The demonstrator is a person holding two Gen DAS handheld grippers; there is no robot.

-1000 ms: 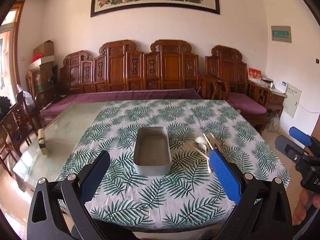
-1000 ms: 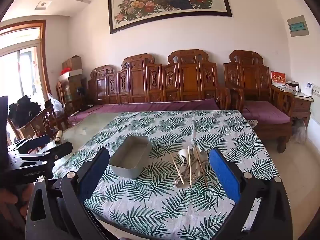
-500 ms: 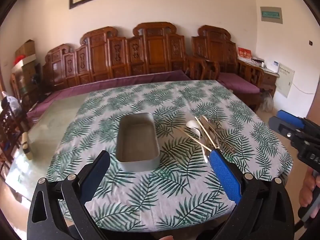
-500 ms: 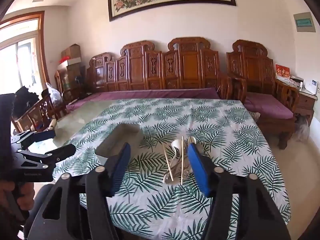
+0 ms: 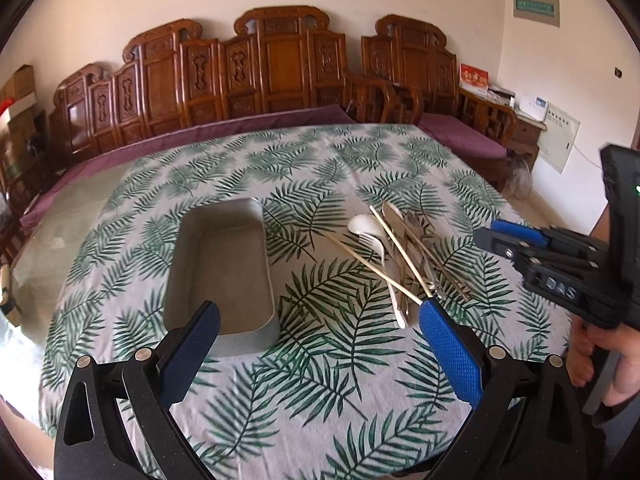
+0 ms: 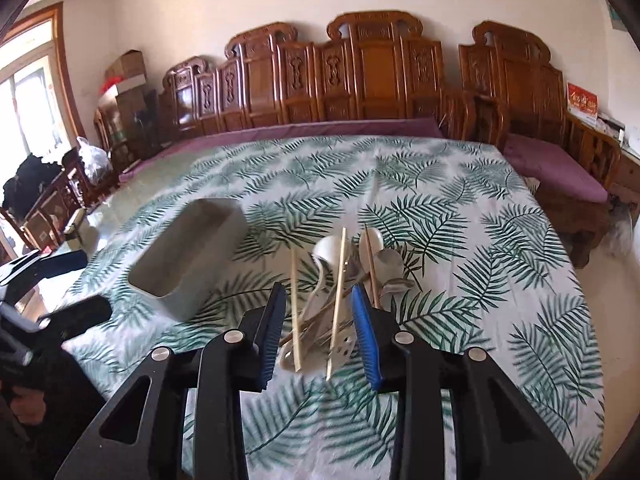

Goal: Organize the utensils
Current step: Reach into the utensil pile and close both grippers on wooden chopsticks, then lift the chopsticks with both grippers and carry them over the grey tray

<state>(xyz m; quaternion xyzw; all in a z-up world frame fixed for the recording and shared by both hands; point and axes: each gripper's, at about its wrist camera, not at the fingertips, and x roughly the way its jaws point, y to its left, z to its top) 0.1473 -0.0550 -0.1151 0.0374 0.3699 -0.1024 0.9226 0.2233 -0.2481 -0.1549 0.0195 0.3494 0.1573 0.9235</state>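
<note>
A grey rectangular metal tray [image 5: 222,272] stands empty on the leaf-print tablecloth [image 5: 332,364]; it also shows in the right wrist view [image 6: 188,260]. To its right lies a pile of utensils [image 5: 400,256]: white spoons, wooden chopsticks and metal cutlery. My left gripper [image 5: 320,332] is open and empty, above the near table edge in front of the tray. My right gripper [image 6: 320,328] is partly closed around the near end of the utensil pile [image 6: 340,292], with chopsticks [image 6: 338,304] between its jaws, which do not press on anything.
A carved wooden bench with purple cushions [image 5: 280,80] runs behind the table. Bare glass tabletop [image 5: 60,216] shows left of the cloth, with a small block [image 6: 74,222] on it. Chairs and boxes [image 6: 60,184] stand at the far left.
Both grippers have moved forward and down toward the table. The right gripper has narrowed from wide open and now straddles the near end of the utensil pile.
</note>
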